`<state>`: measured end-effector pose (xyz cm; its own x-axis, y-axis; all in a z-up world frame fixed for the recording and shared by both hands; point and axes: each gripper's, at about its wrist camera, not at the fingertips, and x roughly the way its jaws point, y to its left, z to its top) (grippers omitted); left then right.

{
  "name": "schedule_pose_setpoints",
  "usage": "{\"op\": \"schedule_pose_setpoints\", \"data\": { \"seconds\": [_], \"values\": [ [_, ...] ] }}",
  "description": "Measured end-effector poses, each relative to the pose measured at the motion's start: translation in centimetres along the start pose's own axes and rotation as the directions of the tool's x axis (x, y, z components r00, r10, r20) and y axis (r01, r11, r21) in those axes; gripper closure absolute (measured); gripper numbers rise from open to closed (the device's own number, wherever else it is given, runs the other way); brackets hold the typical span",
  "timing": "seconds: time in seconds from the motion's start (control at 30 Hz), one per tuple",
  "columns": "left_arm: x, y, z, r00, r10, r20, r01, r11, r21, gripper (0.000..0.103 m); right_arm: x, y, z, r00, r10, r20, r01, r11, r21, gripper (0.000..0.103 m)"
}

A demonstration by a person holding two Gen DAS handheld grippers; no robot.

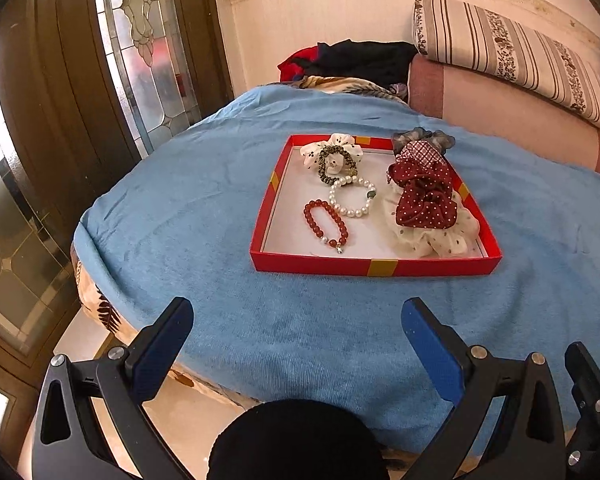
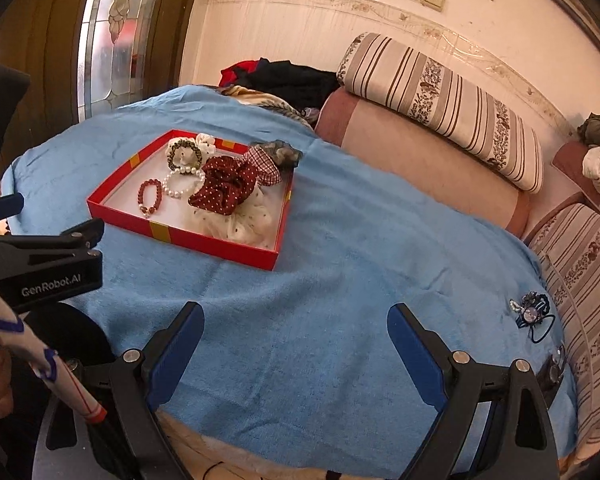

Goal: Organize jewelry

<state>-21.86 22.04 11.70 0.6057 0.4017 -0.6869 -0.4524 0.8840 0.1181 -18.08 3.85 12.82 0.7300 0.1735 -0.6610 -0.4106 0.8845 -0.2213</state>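
- The left gripper [image 1: 298,312] hangs over the near edge of the blue blanket [image 1: 180,200], its blue-padded fingers [image 1: 432,344] spread wide with nothing between them.
- The right gripper [image 2: 296,318] hovers over the same blanket, also spread wide and empty.
- Straight ahead of the left gripper, well apart from it, sits a shallow red box [image 1: 374,267] with a white floor.
- Inside the box, on the side nearer the left gripper's left finger, a red bead bracelet [image 1: 326,222] lies flat; just beyond it lies a white pearl bracelet [image 1: 352,196], the two close together.
- At the far left corner of the box a leopard-print hair tie [image 1: 336,166] rests on a white spotted scrunchie [image 1: 332,148].
- The right side of the box is piled with fabric scrunchies: a dark red dotted one [image 1: 424,196] on top of a cream ruffled one [image 1: 440,232], with a checked one [image 1: 422,152] and a grey one [image 1: 424,136] at the far edge.
- Off to the right of the right gripper, near the blanket's edge, a dark blue hair tie with a jewelled ornament [image 2: 532,314] lies alone, well apart from the box.
- Seen from the right gripper, the left gripper's black body shows at its left, marked "GenRobot.AI".
- A striped pillow [image 2: 440,100] lies beyond everything, against the wall.
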Motion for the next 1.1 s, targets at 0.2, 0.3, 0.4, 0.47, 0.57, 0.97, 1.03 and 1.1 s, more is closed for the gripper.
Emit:
{"op": "schedule_pose_setpoints", "data": {
  "seconds": [0.2,0.3,0.4,0.47,0.57,0.97,1.03,1.1],
  "values": [
    [0.6,0.0,0.3,1.0,-0.008,-0.004,0.008,1.0,0.006,0.0,1.0,0.0,0.0,1.0,0.001,-0.025,-0.001,1.0,0.0,0.008],
    [0.7,0.0,0.3,1.0,-0.01,-0.005,0.01,1.0,0.003,0.0,1.2,0.1,-0.1,1.0,0.001,-0.031,-0.001,1.0,-0.002,0.008],
    [0.9,0.1,0.3,1.0,-0.014,-0.011,0.014,1.0,0.001,0.0,1.5,0.2,-0.3,0.999,0.0,-0.046,0.0,1.0,-0.005,0.008],
    [1.2,0.3,0.3,1.0,-0.017,-0.017,0.017,1.0,-0.002,0.0,1.7,0.3,-0.4,0.999,0.001,-0.054,-0.002,1.0,-0.008,0.008],
    [1.5,0.5,0.3,1.0,-0.019,-0.023,0.019,1.0,-0.008,0.0,1.9,0.4,-0.4,0.998,0.001,-0.058,-0.001,1.0,-0.009,0.008],
    [1.9,1.1,0.3,0.999,-0.026,-0.029,0.025,0.999,-0.025,0.0,2.3,1.0,-0.5,0.997,-0.009,-0.075,0.007,1.0,-0.022,0.008],
    [1.9,1.1,0.2,0.999,-0.027,-0.029,0.026,0.999,-0.027,0.0,2.3,1.1,-0.5,0.997,-0.012,-0.077,0.01,1.0,-0.024,0.008],
    [1.9,1.2,0.3,0.999,-0.027,-0.028,0.026,0.999,-0.03,0.0,2.3,1.1,-0.5,0.997,-0.013,-0.076,0.011,1.0,-0.023,0.008]
  ]
}}
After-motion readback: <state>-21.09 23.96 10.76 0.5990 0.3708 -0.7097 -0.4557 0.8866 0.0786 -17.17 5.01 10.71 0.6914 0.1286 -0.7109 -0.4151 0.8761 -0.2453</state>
